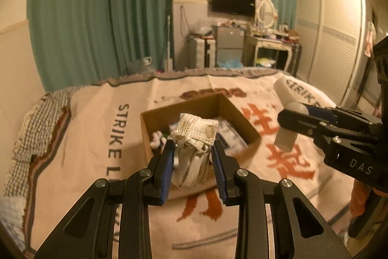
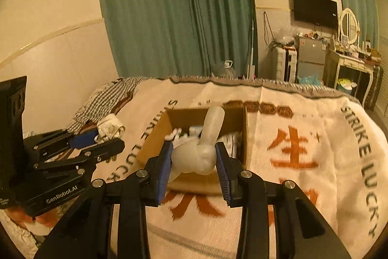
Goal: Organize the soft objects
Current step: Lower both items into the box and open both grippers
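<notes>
My left gripper point(image 1: 192, 146) is shut on a cream lace-trimmed cloth bundle point(image 1: 194, 137) and holds it above the near edge of an open cardboard box point(image 1: 232, 111) on the bed. My right gripper point(image 2: 194, 148) is shut on a pale grey rolled sock point(image 2: 196, 157) and holds it above the box's near side point(image 2: 155, 135). The right gripper with the sock point(image 1: 289, 111) shows at the right of the left wrist view. The left gripper with the cloth bundle point(image 2: 110, 128) shows at the left of the right wrist view. The box holds several white soft items point(image 1: 157, 137).
The bed is covered by a cream blanket point(image 1: 97, 137) with orange characters and "STRIKE LUCKY" lettering. A checked cloth point(image 1: 41, 118) lies along the bed's left edge. Beyond the bed stand green curtains point(image 1: 97, 16), a small fridge point(image 1: 229, 45), a dressing table point(image 1: 269, 43) and a wardrobe point(image 1: 337, 40).
</notes>
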Action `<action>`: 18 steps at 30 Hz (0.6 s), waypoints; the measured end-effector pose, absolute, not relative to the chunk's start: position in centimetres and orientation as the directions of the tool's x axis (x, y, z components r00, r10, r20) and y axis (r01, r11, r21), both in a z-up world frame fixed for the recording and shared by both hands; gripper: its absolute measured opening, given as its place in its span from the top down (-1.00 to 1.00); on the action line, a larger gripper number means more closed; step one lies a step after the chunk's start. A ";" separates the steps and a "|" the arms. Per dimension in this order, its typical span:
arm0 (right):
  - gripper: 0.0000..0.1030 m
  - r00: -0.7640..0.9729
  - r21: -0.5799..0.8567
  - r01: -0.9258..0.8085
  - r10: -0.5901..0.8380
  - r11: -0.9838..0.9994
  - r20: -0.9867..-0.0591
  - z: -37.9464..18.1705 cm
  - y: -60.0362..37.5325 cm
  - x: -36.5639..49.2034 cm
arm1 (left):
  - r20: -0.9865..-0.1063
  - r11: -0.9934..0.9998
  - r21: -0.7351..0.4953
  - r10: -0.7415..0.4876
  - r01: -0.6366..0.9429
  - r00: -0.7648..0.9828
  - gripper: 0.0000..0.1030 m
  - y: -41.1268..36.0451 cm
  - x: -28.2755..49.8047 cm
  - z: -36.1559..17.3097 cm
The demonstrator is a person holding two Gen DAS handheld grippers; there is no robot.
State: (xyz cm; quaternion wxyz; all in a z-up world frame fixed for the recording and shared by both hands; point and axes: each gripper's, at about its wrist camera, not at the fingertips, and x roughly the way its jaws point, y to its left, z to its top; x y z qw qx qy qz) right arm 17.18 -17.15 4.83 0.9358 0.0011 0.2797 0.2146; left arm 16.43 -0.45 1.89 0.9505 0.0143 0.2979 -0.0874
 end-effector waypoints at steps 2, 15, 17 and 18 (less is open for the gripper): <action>0.32 0.754 0.122 -0.404 0.406 0.906 -0.516 5.3 -16.9 19.2 | -0.574 0.987 -0.036 -0.148 0.155 0.805 0.42 -0.3 18.0 1.9; 0.32 0.691 0.145 -0.423 0.422 0.895 -0.586 2.4 -14.4 31.0 | -0.666 0.994 -0.072 -0.113 0.087 0.737 0.42 0.3 26.5 -3.4; 0.31 0.672 0.150 -0.423 0.420 0.894 -0.610 1.1 -14.0 32.4 | -0.688 0.994 -0.070 -0.109 0.084 0.717 0.42 0.3 27.5 -4.6; 0.29 0.660 0.149 -0.424 0.418 0.893 -0.624 0.4 -13.8 33.1 | -0.700 0.994 -0.069 -0.109 0.085 0.706 0.42 0.3 28.0 -5.3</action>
